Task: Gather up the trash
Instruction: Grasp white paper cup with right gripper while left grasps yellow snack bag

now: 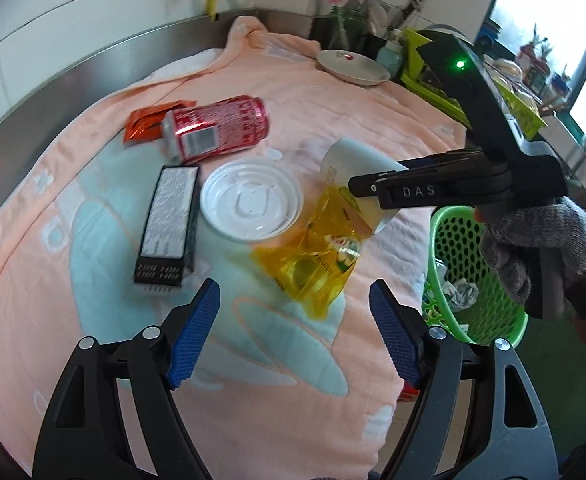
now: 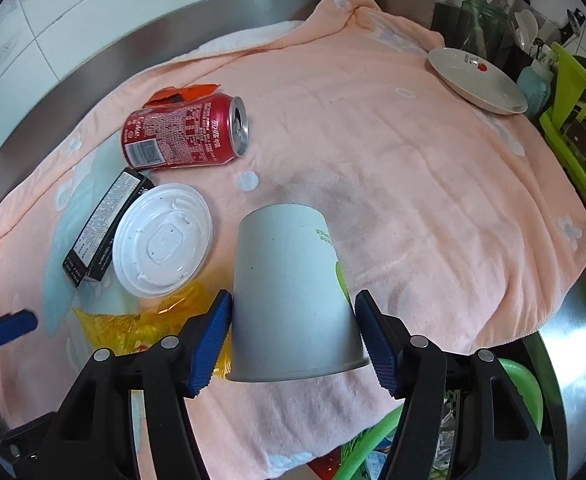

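Note:
My right gripper [image 2: 293,298] is shut on a white paper cup [image 2: 289,292], pads against both its sides, its base pointing away from the camera. In the left wrist view the same cup [image 1: 353,164] hangs tilted over a yellow plastic bag [image 1: 317,256]. My left gripper [image 1: 295,287] is open over the pink towel [image 1: 373,112] with nothing between its fingers, the bag just ahead. A red can [image 1: 217,128], an orange wrapper [image 1: 145,120], a white plastic lid [image 1: 251,204] and a black box [image 1: 169,220] lie on the towel. A green basket [image 1: 473,280] holding crumpled trash stands at the right.
A white plate [image 2: 477,80] rests at the towel's far right corner. Behind it are a green dish rack [image 2: 573,120], knives and jars. A steel counter rim [image 2: 93,68] and tiled wall bound the far side. A gloved hand [image 1: 533,248] holds the right gripper.

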`<state>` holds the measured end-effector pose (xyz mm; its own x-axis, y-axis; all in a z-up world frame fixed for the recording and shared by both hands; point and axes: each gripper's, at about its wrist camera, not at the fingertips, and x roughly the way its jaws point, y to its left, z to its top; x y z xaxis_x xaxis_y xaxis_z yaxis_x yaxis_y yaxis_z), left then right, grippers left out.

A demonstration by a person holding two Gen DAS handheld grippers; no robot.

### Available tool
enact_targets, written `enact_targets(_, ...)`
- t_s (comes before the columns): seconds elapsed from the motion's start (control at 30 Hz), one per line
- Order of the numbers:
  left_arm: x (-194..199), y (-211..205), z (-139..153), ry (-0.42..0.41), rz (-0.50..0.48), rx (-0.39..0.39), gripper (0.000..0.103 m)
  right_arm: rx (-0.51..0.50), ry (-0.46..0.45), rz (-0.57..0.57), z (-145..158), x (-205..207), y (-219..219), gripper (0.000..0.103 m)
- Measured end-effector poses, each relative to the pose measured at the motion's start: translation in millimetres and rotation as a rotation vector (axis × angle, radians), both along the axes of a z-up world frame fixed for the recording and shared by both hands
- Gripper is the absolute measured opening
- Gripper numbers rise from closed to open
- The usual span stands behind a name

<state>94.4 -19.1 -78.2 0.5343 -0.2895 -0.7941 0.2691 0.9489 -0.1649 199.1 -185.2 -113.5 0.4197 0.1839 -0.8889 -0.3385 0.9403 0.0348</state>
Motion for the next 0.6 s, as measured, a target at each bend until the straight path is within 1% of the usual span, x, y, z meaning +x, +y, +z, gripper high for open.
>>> enact_targets(0.1,9.2,-14.2,-2.6,-0.014,-0.049,0.026,0.078,0.01,-0.025,-0.01,7.7,-8.5,-10.5,0.061)
enact_targets(0.17,16.6,-26.0,-7.2,-0.025,-0.084,0.075,0.078,0.029,-0.038,-0.024,14.2,-17.8,-22.4,0.061)
enact_targets(0.2,18.8,-31.0,-9.1,-0.024,-0.104,0.087,0.078,0.033,-0.042,-0.028,16.4,-21.8,-26.4,0.061)
enact_targets(0.3,24.9,-46.2,-16.5,-0.038,-0.151,0.159,0.078,0.028,-0.066,-0.048,23.3,-38.1,-43.0,0.061)
enact_targets(0.33,25.9,-49.5,-18.3,-0.041,-0.169,0.166,0.078,0.029,-0.071,-0.057,25.3,-43.6,-48.7,0.061)
enact_targets(0.4,29.0,-54.2,-23.1,-0.031,-0.177,0.181,0.072,0.03,-0.08,-0.079,28.6,-55.8,-62.5,0.061)
enact_targets(0.43,31.1,-54.9,-25.5,-0.02,-0.176,0.179,0.069,0.027,-0.086,-0.092,29.7,-62.5,-70.3,0.061)
enact_targets(0.47,32.9,-55.0,-27.4,-0.013,-0.174,0.173,0.064,0.025,-0.088,-0.099,29.7,-66.0,-76.2,0.061)
enact_targets(0.5,34.0,-55.4,-28.6,-0.009,-0.174,0.172,0.061,0.016,-0.09,-0.113,29.1,-73.6,-85.9,0.061)
enact_targets(0.57,36.2,-56.4,-32.8,0.0,-0.162,0.194,0.054,-0.001,-0.086,-0.146,25.7,-84.1,-103.2,0.061)
enact_targets(0.6,37.1,-56.5,-34.2,0.005,-0.16,0.196,0.048,-0.003,-0.08,-0.157,23.5,-87.5,-109.1,0.061)
